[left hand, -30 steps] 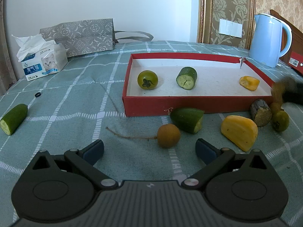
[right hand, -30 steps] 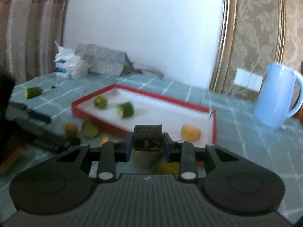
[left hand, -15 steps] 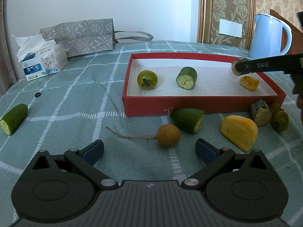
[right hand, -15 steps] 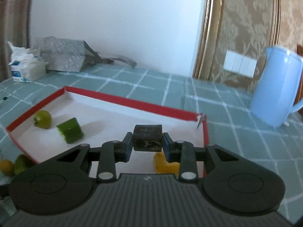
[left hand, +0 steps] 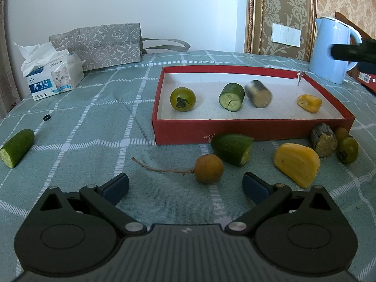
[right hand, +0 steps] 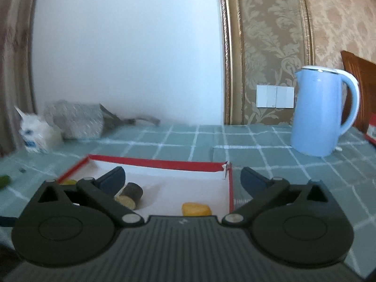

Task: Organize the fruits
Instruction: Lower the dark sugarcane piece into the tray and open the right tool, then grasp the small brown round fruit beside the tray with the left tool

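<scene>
Right gripper (right hand: pixel 179 178) hangs wide open and empty above the red box (left hand: pixel 253 128), with the dark cane stub (left hand: pixel 258 93) blurred inside, touching the cut cucumber (left hand: pixel 231 96) at its 9 o'clock. Left gripper (left hand: pixel 185 185) spreads wide too, low over the cloth, longan (left hand: pixel 208 168) at 12 o'clock between its fingertips. Beyond it, a green wedge (left hand: pixel 232 148) at 1 o'clock and a yellow piece (left hand: pixel 296 164) at 3 o'clock lie outside the box.

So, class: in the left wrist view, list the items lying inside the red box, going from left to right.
Inside the red box: green tomato → cucumber piece → sugarcane piece → small yellow piece.
</scene>
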